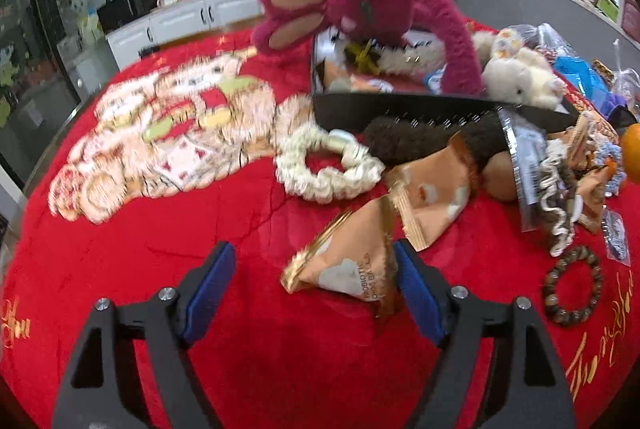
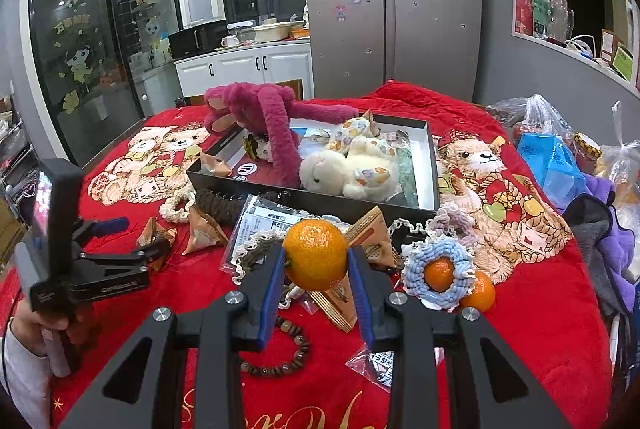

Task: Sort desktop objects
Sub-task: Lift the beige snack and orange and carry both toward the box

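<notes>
Blur is smearing the snack packet (image 1: 344, 265) between the wide-spread left gripper (image 1: 314, 269) fingers; right gripper (image 2: 316, 257) is clamping an orange (image 2: 315, 255), hiding clutter behind

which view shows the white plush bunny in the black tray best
The right wrist view: the white plush bunny lies whole and sharp inside the black rectangular tray. The left wrist view catches it blurred at the frame's right, partly behind the tray wall.

The red blanket (image 2: 520, 329) lies bare along its left side and near edge. Toward the middle, snack packets (image 1: 348, 265), a cream scrunchie (image 1: 328, 169) and a bead bracelet (image 2: 280, 349) crowd the approach to the black box (image 2: 312, 203), itself filled by plush toys (image 2: 352, 169).
</notes>
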{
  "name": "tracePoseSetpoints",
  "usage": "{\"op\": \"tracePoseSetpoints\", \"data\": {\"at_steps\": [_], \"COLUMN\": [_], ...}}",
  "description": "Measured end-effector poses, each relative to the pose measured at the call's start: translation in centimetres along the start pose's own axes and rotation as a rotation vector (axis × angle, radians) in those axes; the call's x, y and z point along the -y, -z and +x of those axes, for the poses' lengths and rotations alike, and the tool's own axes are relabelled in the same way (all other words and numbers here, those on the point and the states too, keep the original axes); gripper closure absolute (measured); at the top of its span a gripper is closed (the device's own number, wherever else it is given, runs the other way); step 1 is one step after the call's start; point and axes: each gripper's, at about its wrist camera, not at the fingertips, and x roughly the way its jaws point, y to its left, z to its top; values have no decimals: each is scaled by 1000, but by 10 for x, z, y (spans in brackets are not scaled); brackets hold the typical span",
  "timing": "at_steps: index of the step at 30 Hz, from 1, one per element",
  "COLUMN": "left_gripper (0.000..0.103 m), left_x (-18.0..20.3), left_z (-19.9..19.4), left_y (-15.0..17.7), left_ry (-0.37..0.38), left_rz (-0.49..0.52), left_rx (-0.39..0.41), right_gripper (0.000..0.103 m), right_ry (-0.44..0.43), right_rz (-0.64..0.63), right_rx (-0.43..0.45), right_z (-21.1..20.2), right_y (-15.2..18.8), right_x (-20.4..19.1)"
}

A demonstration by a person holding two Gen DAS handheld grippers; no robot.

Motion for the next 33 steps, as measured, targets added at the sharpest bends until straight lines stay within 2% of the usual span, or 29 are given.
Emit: {"op": "tracePoseSetpoints", "data": {"at_steps": [1,3,7,11,20,33], "left_gripper": [40,52,59,59,59,59], "left_x": [0,1,8,12,21,47], "left_z": [2,1,-2,-11,-53,-102], "left_y": [1,0,1,0,-12,-43], "left_ry": [19,41,17,5,41,62], "left_rz": [-2,0,19,28,15,9], "left_rx": [-8,0,10,35,119,210], "right_gripper": [71,71,71,71,71,71], "right_ry": [-1,-4,-4,-8,-4,-14], "right_rz": [0,-2,-1,-10,-11,-8], "right_rx": [-1,-2,-5,1,20,88], "right_z": [1,1,2,1,-9,-32], "right_y": [0,0,0,0,-4,-24], "right_x": [0,-1,0,-4,-8,-21]}}
